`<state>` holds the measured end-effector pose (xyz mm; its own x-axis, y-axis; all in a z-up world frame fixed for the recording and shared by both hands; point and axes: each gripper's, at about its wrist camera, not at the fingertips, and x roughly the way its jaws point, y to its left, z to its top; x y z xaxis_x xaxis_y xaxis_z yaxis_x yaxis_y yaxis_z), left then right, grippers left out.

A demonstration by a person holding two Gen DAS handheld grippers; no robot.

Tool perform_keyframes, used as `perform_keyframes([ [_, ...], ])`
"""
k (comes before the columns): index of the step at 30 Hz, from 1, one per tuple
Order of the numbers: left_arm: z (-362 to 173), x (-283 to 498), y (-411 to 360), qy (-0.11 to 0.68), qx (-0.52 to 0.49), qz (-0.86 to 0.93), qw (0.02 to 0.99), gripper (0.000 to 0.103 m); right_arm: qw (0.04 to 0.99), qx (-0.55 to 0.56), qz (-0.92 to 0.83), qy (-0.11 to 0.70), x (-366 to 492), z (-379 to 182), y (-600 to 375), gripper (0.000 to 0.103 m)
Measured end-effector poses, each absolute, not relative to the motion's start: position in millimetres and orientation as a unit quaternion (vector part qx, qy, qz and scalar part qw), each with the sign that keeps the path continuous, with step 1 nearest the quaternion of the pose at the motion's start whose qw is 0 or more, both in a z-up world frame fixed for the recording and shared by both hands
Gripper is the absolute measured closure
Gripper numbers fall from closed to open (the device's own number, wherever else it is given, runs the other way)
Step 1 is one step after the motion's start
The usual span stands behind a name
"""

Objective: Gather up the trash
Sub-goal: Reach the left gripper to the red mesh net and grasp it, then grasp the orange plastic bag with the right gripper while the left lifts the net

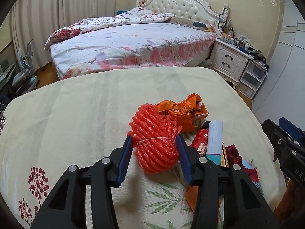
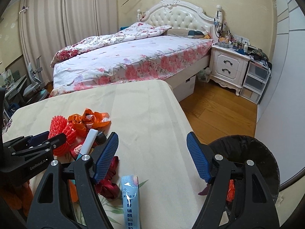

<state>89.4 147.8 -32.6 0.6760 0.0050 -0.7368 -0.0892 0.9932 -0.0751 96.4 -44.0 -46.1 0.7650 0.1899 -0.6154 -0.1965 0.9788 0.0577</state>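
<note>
A red foam net bundle point(image 1: 155, 141) lies on the cloth-covered table point(image 1: 76, 110). My left gripper point(image 1: 154, 140) has its fingers on both sides of the bundle, touching it. Beside it lie an orange plastic bag point(image 1: 183, 112), a red tube point(image 1: 200, 139) and a pale blue box point(image 1: 215, 139). My right gripper point(image 2: 152, 139) is open and empty over bare cloth. A blue sachet point(image 2: 130, 196) lies below it, red ribbon point(image 2: 108, 185) to its left. The net point(image 2: 61, 131) and bag point(image 2: 89, 120) also show in the right wrist view. A black bin point(image 2: 253, 152) stands at the table's right.
A bed with a floral quilt point(image 2: 133, 61) stands behind the table. A white nightstand point(image 2: 226, 66) and plastic drawers point(image 2: 255, 82) are at the right wall. Wooden floor point(image 2: 215, 110) lies right of the table. Chairs point(image 2: 34, 87) stand at far left.
</note>
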Motion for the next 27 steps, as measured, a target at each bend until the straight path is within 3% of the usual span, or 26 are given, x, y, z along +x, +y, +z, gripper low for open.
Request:
perform_keyframes([
  [1,-31.9,87.6,149.3,0.400,-0.055,0.024,0.915,0.066,0.939,-0.007,0.105,0.326,97.1,-44.9,-40.9,0.031],
  [27,-16.5,52.4,281.6,0.365,-0.084,0.147,0.915,0.066,0.911,-0.039,0.177,0.371,141.0,-58.5,62.1,0.025],
])
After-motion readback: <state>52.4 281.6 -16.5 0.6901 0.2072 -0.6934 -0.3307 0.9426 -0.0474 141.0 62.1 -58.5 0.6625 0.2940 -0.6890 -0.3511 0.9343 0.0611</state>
